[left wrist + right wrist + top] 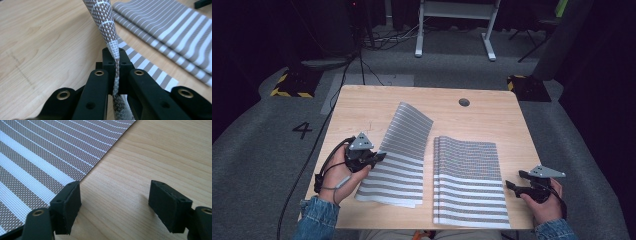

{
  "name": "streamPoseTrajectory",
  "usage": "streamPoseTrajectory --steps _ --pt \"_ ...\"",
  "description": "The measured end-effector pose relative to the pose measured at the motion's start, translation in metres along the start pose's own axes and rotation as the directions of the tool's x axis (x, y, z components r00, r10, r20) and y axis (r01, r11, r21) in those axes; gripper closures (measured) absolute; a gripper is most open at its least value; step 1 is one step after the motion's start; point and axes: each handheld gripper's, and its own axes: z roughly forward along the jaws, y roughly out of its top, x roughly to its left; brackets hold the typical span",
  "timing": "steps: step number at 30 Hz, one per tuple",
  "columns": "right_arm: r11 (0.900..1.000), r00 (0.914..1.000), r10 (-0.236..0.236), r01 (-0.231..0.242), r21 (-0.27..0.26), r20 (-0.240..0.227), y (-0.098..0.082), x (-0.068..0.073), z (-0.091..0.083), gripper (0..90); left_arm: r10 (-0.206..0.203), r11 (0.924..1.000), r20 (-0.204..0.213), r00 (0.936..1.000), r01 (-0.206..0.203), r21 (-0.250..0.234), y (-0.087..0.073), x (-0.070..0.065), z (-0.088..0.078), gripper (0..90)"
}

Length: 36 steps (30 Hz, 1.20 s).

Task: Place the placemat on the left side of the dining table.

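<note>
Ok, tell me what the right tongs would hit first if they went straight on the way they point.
Probably the stack of striped mats: the right tongs stand open, aimed at its edge over bare table.

Black grippers [379,156], brass rivets, grey triangular plates, seemingly denim sleeves [316,216]

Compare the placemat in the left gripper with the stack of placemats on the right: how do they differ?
The lifted placemat is single, while the stack has several layers. The lifted placemat curves up off the table, its edge pinched in the shut left gripper; the stack lies flat, untouched, beside the open right gripper. Both are woven with brown and white stripes.
</note>
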Motion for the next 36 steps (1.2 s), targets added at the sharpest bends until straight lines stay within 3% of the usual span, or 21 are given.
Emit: streamPoseTrajectory --steps 6,10,11,13,14,15,16,17,18,20,21,22,23,27,30,32,34,36 --pt "1.000 1.0000 0.000 0.000 0.000 0.000 0.000 0.000 0.000 26.1 0.003 0.9983 -0.018 0.9998 -0.002 0.058 -0.002 0.022 0.010 88.4" --pt "1.000 1.0000 0.000 0.000 0.000 0.000 0.000 0.000 0.000 26.1 0.020 0.9975 -0.032 0.9993 -0.018 0.069 -0.005 0.035 0.017 88.1" --pt "1.000 1.0000 0.000 0.000 0.000 0.000 0.000 0.000 0.000 26.1 -0.002 0.9975 -0.025 0.9997 0.004 0.071 -0.007 0.038 0.020 88.0" --pt "1.000 1.0000 -0.001 0.001 0.000 0.000 0.000 0.000 0.000 26.1 -0.002 0.9977 -0.046 0.9989 0.005 0.068 -0.010 0.044 0.023 87.5" --pt "1.000 1.0000 -0.002 0.002 0.000 0.000 0.000 0.000 0.000 26.1 -0.006 0.9983 -0.048 0.9988 0.009 0.058 -0.011 0.047 0.025 80.5" --pt "1.000 1.0000 -0.002 0.002 0.000 0.000 0.000 0.000 0.000 26.1 -0.012 0.9995 -0.096 0.9953 0.014 0.027 -0.013 0.050 0.027 80.5" --pt "1.000 1.0000 0.000 0.000 0.000 0.000 0.000 0.000 0.000 26.1 0.007 0.9998 -0.161 0.9869 -0.004 0.019 -0.015 0.054 0.028 54.0" --pt "1.000 1.0000 0.000 0.000 0.000 0.000 0.000 0.000 0.000 26.1 0.010 0.9998 -0.227 0.9739 -0.007 0.018 -0.016 0.058 0.029 54.0" --pt "1.000 1.0000 0.000 0.000 0.000 0.000 0.000 0.000 0.000 26.1 -0.004 0.9999 -0.268 0.9633 0.007 0.008 -0.017 0.061 0.028 43.9" --pt "1.000 1.0000 0.000 0.000 0.000 0.000 0.000 0.000 0.000 26.1 -0.046 0.9989 -0.336 0.9408 0.045 -0.010 -0.018 0.065 0.024 32.9" --pt "1.000 1.0000 0.000 0.000 0.000 0.000 0.000 0.000 0.000 26.1 -0.049 0.9988 -0.351 0.9349 0.047 -0.013 -0.018 0.064 0.022 31.5" --pt "1.000 1.0000 0.000 0.000 0.000 0.000 0.000 0.000 0.000 26.1 -0.057 0.9983 -0.347 0.9360 0.049 -0.032 -0.017 0.060 0.020 31.7" --pt "1.000 1.0000 0.000 0.000 0.000 0.000 0.000 0.000 0.000 26.1 -0.056 0.9982 -0.316 0.9471 0.046 -0.038 -0.016 0.056 0.019 31.9" --pt "1.000 1.0000 0.000 0.000 0.000 0.000 0.000 0.000 0.000 26.1 -0.046 0.9954 -0.223 0.9738 0.026 -0.092 -0.006 0.027 0.020 32.4" --pt "1.000 1.0000 0.000 0.000 0.000 0.000 0.000 0.000 0.000 26.1 -0.027 0.9928 -0.153 0.9878 0.008 -0.119 0.003 0.002 0.024 32.5" --pt "1.000 1.0000 0.000 0.000 0.000 0.000 0.000 0.000 0.000 26.1 -0.011 0.9940 -0.109 0.9940 -0.001 -0.109 0.008 -0.016 0.029 32.4" --pt "1.000 1.0000 0.000 0.000 0.000 0.000 0.000 0.000 0.000 26.1 0.014 0.9960 -0.074 0.9972 -0.020 -0.087 0.012 -0.033 0.038 32.6" --pt "1.000 1.0000 0.001 -0.001 0.000 0.000 0.000 0.000 0.000 26.1 0.014 0.9976 -0.036 0.9992 -0.016 -0.067 0.013 -0.043 0.048 33.1"
